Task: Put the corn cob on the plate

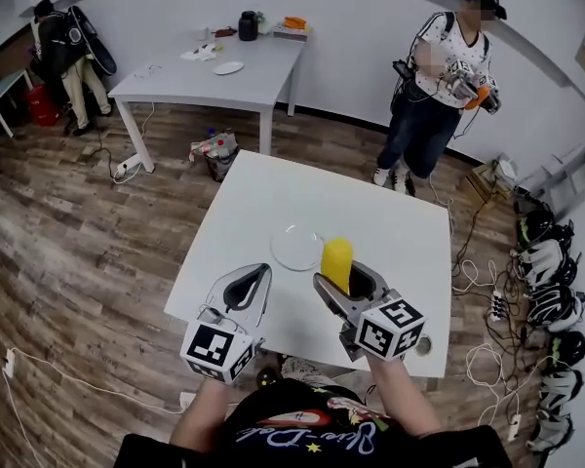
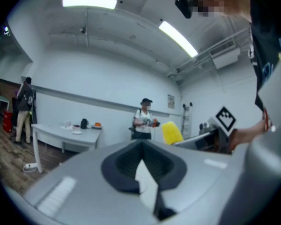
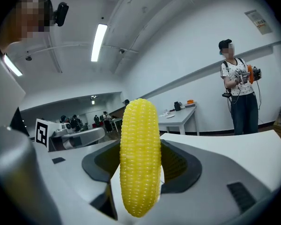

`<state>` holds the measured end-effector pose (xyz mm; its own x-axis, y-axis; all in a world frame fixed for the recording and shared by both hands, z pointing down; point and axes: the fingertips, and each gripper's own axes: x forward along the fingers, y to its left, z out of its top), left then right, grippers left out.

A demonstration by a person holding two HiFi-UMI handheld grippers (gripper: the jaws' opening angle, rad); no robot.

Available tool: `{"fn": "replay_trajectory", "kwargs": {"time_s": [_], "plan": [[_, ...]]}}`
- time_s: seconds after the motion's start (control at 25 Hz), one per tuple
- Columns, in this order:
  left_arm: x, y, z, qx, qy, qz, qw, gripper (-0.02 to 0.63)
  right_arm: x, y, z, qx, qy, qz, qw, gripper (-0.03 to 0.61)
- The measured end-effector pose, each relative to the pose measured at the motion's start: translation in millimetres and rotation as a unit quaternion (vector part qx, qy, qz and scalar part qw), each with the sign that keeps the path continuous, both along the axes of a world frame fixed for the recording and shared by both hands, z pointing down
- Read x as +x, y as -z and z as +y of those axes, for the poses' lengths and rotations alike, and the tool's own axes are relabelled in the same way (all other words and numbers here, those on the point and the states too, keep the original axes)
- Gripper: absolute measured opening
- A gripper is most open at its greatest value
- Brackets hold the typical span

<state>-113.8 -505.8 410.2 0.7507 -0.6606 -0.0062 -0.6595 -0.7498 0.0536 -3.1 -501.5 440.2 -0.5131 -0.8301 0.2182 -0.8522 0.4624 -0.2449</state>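
Right gripper view, corn cob (image 3: 139, 158) between jaws

Left grey two-jaw gripper (image 1: 254, 275): jaws together, nothing between them, near left. Right grey two-jaw gripper (image 1: 344, 283): jaws clamped on upright yellow corn cob (image 1: 336, 258), near right.

The clear round glass plate (image 1: 296, 247) lies on the white square table (image 1: 273, 193). The yellow corn cob (image 1: 336, 263) stands up between the jaws of the right gripper (image 1: 343, 283), just right of the plate. The left gripper (image 1: 253, 281) is left of the plate, on the near side.
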Motion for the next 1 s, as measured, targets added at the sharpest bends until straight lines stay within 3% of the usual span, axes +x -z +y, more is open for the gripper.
{"fn": "replay_trajectory", "kwargs": {"time_s": [0.16, 0.28, 0.48, 0.8, 1.0], "plan": [[0.3, 2.9, -15.3, 0.004, 0.001, 0.003, 1.0000, -0.002, 4.1, -38.0, -41.0, -0.041, 0.014, 0.061, 0.997, 0.259], [-4.8, 5.8, -27.4, 0.005, 0.014, 0.001, 0.9999, -0.002, 3.8, -72.1, -74.5, -0.068, 0.044, 0.131, 0.988, 0.259], [-19.9, 5.6, -41.5, -0.002, 0.044, -0.011, 0.9990, -0.002, 3.0, -134.1, -119.1, -0.150, 0.108, 0.219, 0.958, 0.259], [-34.3, -6.5, -57.5, -0.028, 0.072, -0.014, 0.9969, -0.002, 0.0, -194.7, -159.6, -0.229, 0.163, 0.303, 0.911, 0.259], [-38.4, -6.7, -61.2, -0.033, 0.086, -0.018, 0.9956, -0.002, -5.8, -211.4, -167.7, -0.243, 0.187, 0.323, 0.895, 0.258]]}}
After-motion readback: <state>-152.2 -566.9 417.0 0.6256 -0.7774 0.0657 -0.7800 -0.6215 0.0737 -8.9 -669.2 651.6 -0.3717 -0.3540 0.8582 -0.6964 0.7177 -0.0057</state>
